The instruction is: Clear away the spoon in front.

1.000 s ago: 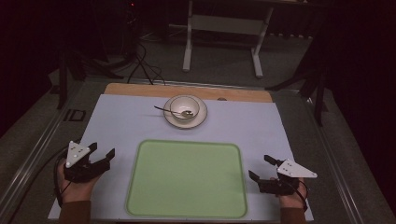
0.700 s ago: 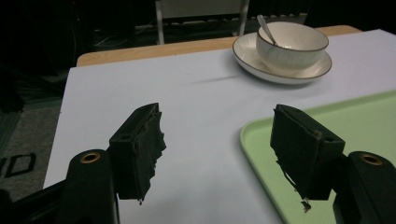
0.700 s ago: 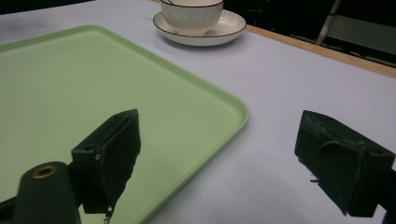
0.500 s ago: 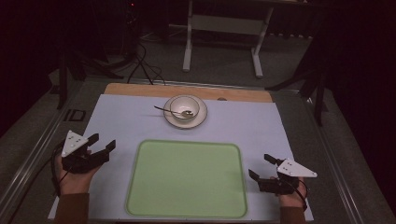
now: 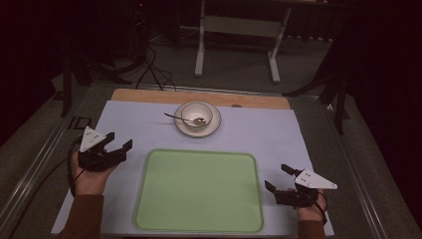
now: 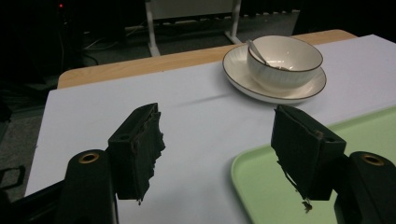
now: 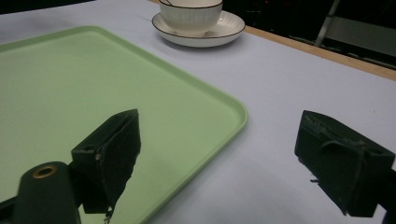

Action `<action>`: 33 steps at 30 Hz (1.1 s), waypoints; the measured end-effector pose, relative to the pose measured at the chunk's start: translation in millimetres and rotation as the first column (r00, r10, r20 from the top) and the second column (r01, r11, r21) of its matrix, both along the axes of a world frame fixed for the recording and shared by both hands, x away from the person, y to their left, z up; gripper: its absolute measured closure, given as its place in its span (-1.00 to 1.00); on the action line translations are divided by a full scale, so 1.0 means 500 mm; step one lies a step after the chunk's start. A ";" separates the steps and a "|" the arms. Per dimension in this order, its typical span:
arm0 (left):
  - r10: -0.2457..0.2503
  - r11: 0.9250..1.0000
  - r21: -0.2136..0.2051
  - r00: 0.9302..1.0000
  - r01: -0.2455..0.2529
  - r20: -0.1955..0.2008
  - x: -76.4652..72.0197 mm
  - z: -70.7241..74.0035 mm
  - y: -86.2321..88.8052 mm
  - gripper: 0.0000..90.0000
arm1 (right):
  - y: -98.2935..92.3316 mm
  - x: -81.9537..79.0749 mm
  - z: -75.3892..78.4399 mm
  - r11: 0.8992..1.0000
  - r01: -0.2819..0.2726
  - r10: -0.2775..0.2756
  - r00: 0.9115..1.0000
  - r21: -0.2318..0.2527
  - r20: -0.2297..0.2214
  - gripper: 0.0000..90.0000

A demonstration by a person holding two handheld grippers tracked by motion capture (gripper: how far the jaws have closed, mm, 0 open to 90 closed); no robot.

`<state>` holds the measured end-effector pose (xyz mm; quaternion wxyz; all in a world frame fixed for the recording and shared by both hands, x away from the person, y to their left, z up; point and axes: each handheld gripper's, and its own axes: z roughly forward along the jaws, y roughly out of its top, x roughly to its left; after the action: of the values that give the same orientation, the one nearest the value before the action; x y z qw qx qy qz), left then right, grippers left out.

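A white bowl (image 5: pixel 197 115) with a spoon (image 5: pixel 175 117) in it stands on a white saucer (image 5: pixel 214 129) at the back middle of the table. A light green tray (image 5: pixel 199 191) lies bare at the front middle. My left gripper (image 5: pixel 119 140) is open above the white mat, left of the tray, with nothing between its jaws; its own view looks toward the bowl (image 6: pixel 285 59) and saucer (image 6: pixel 238 74). My right gripper (image 5: pixel 277 177) is open too, just off the tray's right edge (image 7: pixel 224 100), holding nothing.
A white mat (image 5: pixel 259 137) covers the table, with a wooden strip (image 5: pixel 149 95) along the far edge. Beyond the table are a white metal stand (image 5: pixel 236 30) and cables (image 5: pixel 149 69) on the floor. Dark surroundings close in on both sides.
My left gripper has moved forward, away from the person and toward the bowl. The right gripper has stayed in place. Both remain open.
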<state>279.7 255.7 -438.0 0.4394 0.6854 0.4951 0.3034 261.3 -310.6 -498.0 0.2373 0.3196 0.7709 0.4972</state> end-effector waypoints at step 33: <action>-0.043 0.999 0.017 0.999 0.043 -0.010 0.148 0.038 -0.080 -0.08 | 0.002 0.007 -0.003 1.000 -0.014 0.014 1.000 0.001 0.000 -0.69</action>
<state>353.7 215.6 -418.9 0.4376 0.7010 0.4800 0.2946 264.5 -309.8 -499.3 0.2337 0.3140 0.7730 0.4992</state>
